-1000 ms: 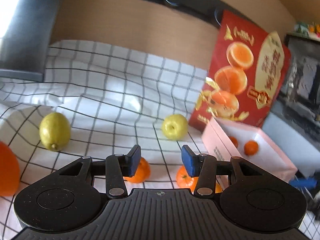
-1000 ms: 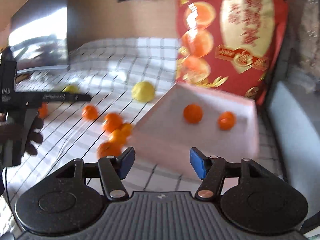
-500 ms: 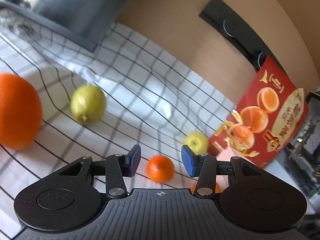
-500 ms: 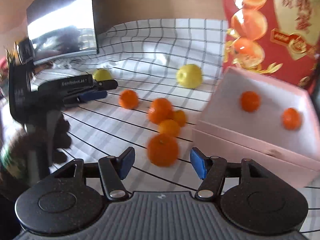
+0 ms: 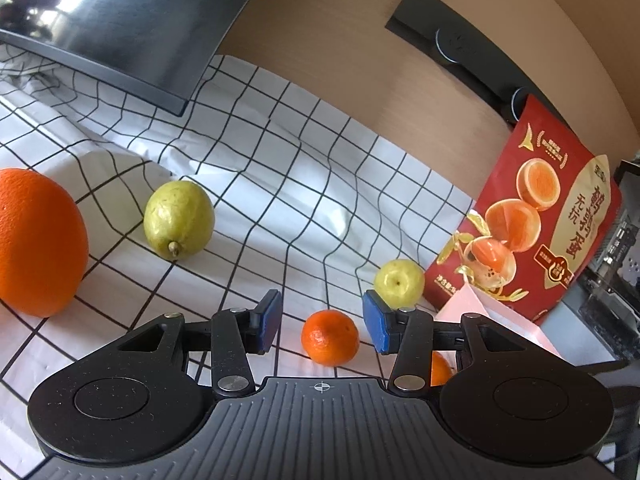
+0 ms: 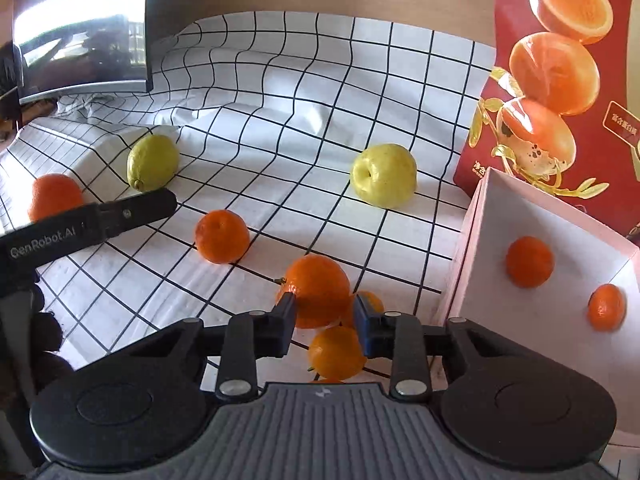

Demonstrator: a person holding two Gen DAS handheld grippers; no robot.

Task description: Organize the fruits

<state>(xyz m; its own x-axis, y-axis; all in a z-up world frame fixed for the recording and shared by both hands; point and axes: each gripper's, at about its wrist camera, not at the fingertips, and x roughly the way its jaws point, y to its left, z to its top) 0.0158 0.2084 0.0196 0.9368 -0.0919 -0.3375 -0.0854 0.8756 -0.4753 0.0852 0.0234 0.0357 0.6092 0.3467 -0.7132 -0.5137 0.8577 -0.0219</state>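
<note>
My left gripper (image 5: 322,322) is open, with a small mandarin (image 5: 330,337) lying on the checked cloth just beyond and between its tips. A large orange (image 5: 38,242), a lemon (image 5: 178,218) and a yellow apple (image 5: 399,283) lie around it. My right gripper (image 6: 325,326) is open over a cluster of mandarins (image 6: 316,290); a lower one (image 6: 337,353) lies between the fingers. The pink box (image 6: 472,240) at right holds two mandarins (image 6: 529,262). The left gripper also shows in the right wrist view (image 6: 92,226).
A red fruit-printed package (image 5: 540,232) stands behind the pink box (image 5: 496,316). A dark monitor (image 5: 132,20) stands at the back left. The checked cloth (image 5: 304,168) is wrinkled. Another lone mandarin (image 6: 222,236), the apple (image 6: 383,179) and the lemon (image 6: 152,161) lie farther out.
My right gripper has moved forward and down over the mandarin cluster and its jaws have narrowed. My left gripper has closed in slightly on the lone mandarin.
</note>
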